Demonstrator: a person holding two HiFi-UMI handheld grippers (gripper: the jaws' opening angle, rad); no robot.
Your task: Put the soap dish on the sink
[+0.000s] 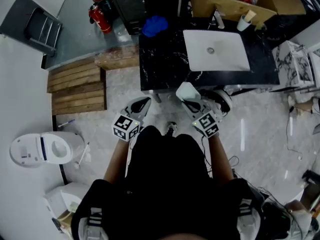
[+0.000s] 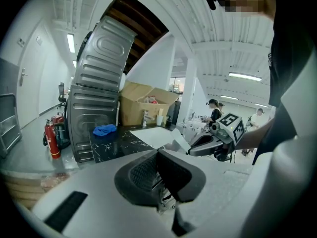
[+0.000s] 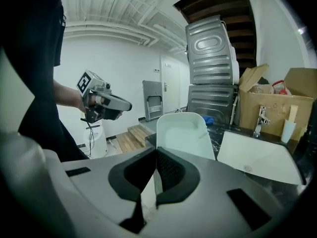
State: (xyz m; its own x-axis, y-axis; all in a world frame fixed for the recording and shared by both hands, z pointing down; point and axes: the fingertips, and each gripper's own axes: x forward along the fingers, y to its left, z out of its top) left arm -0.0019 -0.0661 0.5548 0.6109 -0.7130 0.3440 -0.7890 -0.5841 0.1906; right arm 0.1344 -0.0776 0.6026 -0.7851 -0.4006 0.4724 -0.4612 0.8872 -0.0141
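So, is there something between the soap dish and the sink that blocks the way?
Nothing visible does. The right gripper holds the soap dish in front of the sink, only bare counter between. The blue cloth lies aside.

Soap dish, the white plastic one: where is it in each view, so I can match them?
Head view: white plastic soap dish, centre, just below the black counter.
Left gripper view: just right of centre, above the jaws.
Right gripper view: centre, clamped in the right gripper.
Shared landmark: white rectangular sink.
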